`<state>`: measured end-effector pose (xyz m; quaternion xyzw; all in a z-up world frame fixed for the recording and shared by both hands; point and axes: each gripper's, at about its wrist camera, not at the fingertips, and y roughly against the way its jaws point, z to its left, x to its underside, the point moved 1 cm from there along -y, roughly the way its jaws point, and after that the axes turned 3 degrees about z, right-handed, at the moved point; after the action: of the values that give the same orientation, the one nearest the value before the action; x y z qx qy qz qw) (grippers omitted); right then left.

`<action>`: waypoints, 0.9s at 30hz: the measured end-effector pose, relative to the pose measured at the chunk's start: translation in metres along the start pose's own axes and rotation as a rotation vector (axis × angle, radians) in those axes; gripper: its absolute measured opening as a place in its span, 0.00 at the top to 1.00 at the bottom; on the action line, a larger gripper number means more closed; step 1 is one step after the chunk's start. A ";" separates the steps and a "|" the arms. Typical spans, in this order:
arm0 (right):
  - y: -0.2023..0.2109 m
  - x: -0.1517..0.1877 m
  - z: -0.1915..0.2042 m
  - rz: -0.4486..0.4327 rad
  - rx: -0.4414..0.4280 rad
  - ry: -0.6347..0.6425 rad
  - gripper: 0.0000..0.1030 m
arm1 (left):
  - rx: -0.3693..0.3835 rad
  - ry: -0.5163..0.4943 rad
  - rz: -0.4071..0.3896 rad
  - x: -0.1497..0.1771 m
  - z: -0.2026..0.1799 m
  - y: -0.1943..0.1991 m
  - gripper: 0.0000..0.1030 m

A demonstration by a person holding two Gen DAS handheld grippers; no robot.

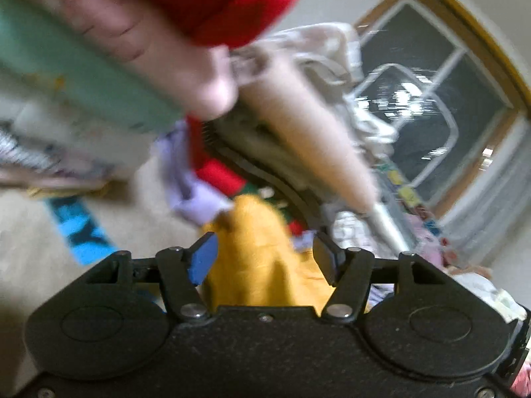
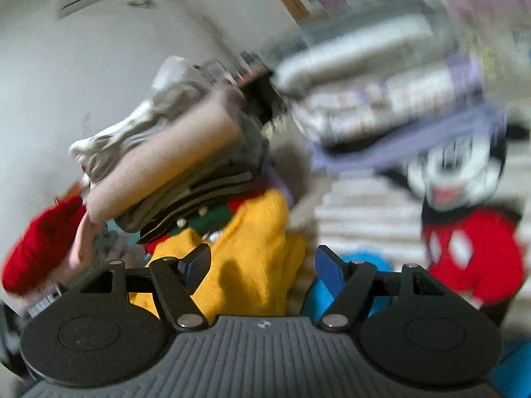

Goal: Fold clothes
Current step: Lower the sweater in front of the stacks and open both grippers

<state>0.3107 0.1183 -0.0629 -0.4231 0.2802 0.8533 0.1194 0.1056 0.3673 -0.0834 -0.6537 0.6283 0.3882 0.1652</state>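
- The supporting surface was a pale, ribbed cream cover (image 2: 361, 212), apparently bedding or carpet; blur prevented telling which.
- A yellow knitted garment (image 2: 252, 252) lay on it in the foreground.
- A stack of folded clothes (image 2: 172, 165), pink, grey and black-and-white striped, stood just behind the yellow garment.
- A second folded pile (image 2: 381, 106), pale and patterned, rested further back.
- A cartoon-mouse print in red and black (image 2: 471, 232) lay on the right of the cover.
- A blue lettered item (image 1: 83, 232) lay flat on the surface in the left wrist view.
- A lilac garment (image 1: 189, 192) lay crumpled beside the yellow one.
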 end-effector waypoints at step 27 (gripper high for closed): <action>-0.003 0.017 0.029 0.113 0.076 0.156 0.36 | -0.166 -0.450 0.175 0.037 -0.061 -0.026 0.16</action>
<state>0.2827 0.1373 -0.0637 -0.4669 0.3444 0.8119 0.0650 0.1455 0.3034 -0.0776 -0.5052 0.5958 0.5870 0.2124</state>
